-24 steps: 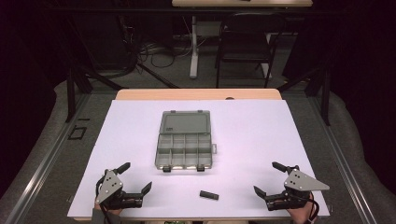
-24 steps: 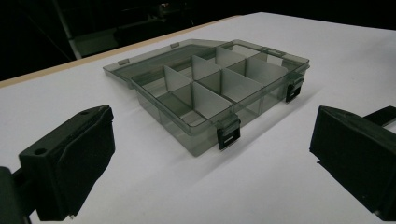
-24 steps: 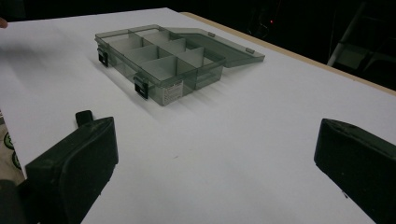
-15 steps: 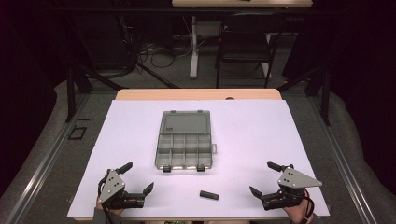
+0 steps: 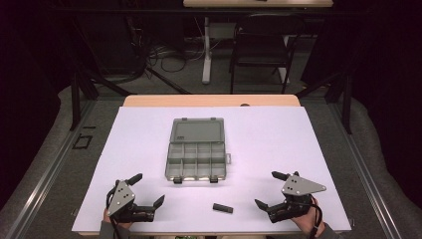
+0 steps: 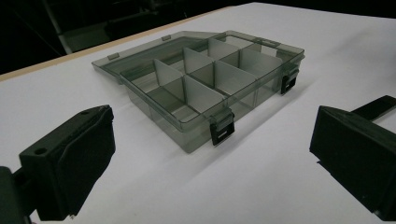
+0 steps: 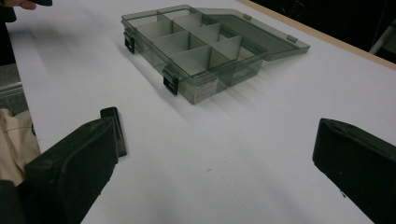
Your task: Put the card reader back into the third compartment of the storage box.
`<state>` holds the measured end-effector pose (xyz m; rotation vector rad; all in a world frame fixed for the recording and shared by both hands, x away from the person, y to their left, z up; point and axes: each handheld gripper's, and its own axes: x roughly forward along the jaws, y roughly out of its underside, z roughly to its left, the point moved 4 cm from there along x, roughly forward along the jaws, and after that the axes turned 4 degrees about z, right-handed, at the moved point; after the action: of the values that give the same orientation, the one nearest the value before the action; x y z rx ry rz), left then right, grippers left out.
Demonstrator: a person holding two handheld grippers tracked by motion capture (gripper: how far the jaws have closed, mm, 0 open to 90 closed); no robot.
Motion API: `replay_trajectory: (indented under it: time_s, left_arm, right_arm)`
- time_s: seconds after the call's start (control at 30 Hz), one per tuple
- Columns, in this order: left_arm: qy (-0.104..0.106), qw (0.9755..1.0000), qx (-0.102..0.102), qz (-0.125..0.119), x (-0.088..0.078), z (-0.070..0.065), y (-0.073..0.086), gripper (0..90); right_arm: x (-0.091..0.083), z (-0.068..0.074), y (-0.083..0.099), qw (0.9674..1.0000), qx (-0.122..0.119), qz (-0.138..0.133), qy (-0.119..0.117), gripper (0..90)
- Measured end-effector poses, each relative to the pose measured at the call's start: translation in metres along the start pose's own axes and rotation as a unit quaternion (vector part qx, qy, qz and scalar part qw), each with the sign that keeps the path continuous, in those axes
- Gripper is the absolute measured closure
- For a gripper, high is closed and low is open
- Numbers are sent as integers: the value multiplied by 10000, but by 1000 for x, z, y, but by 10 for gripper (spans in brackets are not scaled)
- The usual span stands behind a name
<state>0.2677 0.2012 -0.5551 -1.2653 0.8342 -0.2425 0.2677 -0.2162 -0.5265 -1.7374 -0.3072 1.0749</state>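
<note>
Nearest to me, I hold both grippers low over the white table sheet [image 5: 318, 149] at its near edge. The left gripper [image 5: 149, 191] has its jaws spread wide and holds nothing; the right gripper [image 5: 263, 191] is likewise spread and empty.

Between the two, just beyond their tips, lies a small black block [image 5: 223, 208], flat on the sheet. In the right gripper view it sits beside one jaw, partly hidden by it [image 7: 114, 126]; in the left gripper view one end of it shows past a jaw [image 6: 376, 106]. I judge this block to be the piece to pick, with the right gripper nearer.

Procedure for the pick, as I assess it:
1. Turn the right gripper so its jaws straddle the narrow width of the block, not its length.
2. Lower until the jaw tips almost touch the sheet; the block is thin, and a high close will slip over it.
3. Close slowly and check that the block does not pivot.

Farther off, at mid-table, sits the grey translucent organizer box [image 5: 195, 159], lid [image 5: 197, 130] laid open flat on the far side, latches [image 6: 221, 130] facing me. Its compartments look empty. I keep the left gripper free to steady the box wall if the block goes there.
</note>
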Motion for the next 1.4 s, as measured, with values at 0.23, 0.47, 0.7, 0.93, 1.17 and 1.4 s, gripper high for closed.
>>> replay_trajectory:
  time_s: [0.23,0.47,0.7,0.93,1.17,1.4]
  left_arm:
    - [13,10000,15,-1,0,0,0,1]
    - [-3,10000,15,-10,0,0,0,1]
    - [7,10000,10,-26,0,0,0,1]
    - [5,10000,-10,-33,0,1,0,1]
    - [16,10000,-18,-34,1,1,0,1]
    - [25,10000,-14,-35,0,1,0,1]
  right_arm:
    - [11,6,-8,9999,-32,94,-139,0]
    - [16,9,-14,9997,-75,98,-198,0]
    - [22,13,-17,9994,-96,136,-288,0]
    - [29,20,-22,9989,-161,126,-413,0]
    - [37,26,-25,9982,-232,133,-535,0]
    - [44,33,-27,9973,-248,163,-668,0]
